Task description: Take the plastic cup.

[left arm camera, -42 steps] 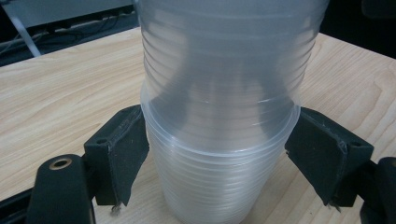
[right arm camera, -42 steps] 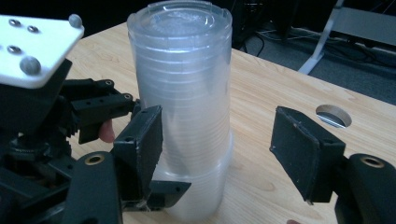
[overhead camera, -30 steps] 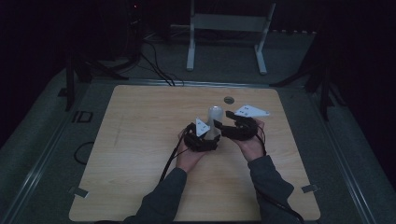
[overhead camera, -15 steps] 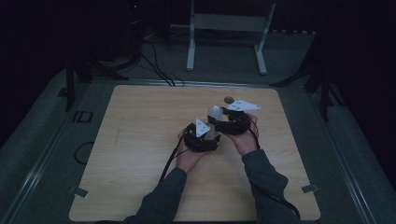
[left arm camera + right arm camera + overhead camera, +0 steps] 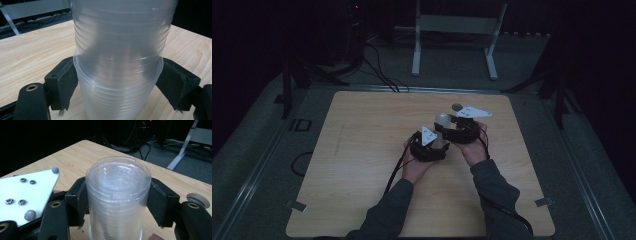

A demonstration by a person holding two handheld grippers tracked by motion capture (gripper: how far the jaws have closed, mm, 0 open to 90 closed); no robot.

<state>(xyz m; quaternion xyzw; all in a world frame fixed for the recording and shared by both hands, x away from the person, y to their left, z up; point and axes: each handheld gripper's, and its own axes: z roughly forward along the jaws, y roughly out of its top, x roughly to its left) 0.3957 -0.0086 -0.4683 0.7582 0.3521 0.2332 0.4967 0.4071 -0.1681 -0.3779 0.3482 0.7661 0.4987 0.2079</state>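
- Stack of clear plastic cups [image 5: 441,121] stands upside down near the middle of the wooden desk [image 5: 362,150], bases uppermost, long axis vertical.
- Left gripper [image 5: 430,146]: closed on the lower part of the stack, one jaw pressing each side just under a cup rim [image 5: 117,62].
- Right gripper [image 5: 460,126]: closed on the upper part, jaws flanking the topmost cup [image 5: 118,185] below its base.
- Deciding relation: both grippers hold the same vertical column, right above left; separation would probably run along that axis, the top cup lifting straight up.
- Small round object [image 5: 457,106] lies on the desk just beyond the right gripper; identity unclear.
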